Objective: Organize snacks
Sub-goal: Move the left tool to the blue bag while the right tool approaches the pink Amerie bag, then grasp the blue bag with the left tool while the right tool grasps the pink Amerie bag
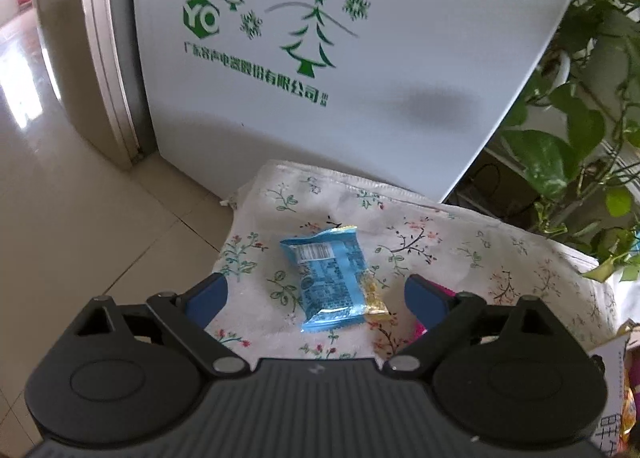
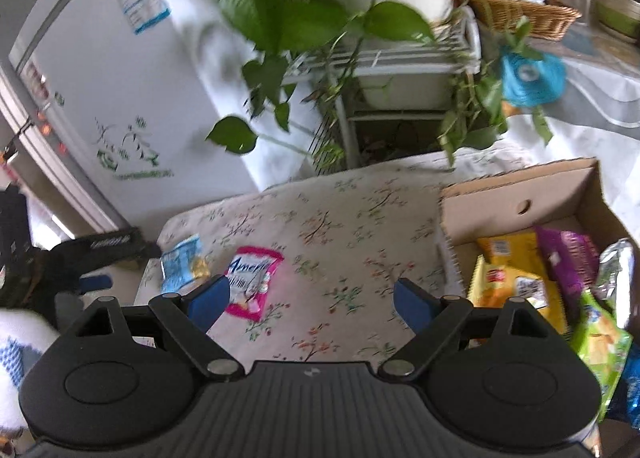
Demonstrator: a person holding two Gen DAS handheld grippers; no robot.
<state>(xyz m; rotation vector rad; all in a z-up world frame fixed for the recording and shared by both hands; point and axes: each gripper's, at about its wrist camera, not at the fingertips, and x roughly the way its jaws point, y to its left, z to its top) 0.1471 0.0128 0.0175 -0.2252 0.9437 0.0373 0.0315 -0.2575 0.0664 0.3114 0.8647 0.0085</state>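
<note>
A blue snack packet point(image 1: 328, 278) with a small yellow packet point(image 1: 374, 298) beside it lies on a floral cloth point(image 1: 460, 250). My left gripper point(image 1: 316, 298) is open, its blue fingers on either side of the blue packet, just above it. In the right wrist view the blue packet point(image 2: 180, 264) and a pink-and-white packet point(image 2: 252, 282) lie at the cloth's left. My right gripper point(image 2: 310, 300) is open and empty over the cloth point(image 2: 340, 225). A cardboard box point(image 2: 516, 197) at the right holds several snack bags point(image 2: 516, 270).
A white fridge point(image 1: 360, 77) stands behind the cloth. Leafy plants point(image 2: 288, 9) on a white rack point(image 2: 400, 61) hang over the back right. A wicker basket point(image 2: 524, 15) sits further back. Tiled floor point(image 1: 80, 197) lies to the left.
</note>
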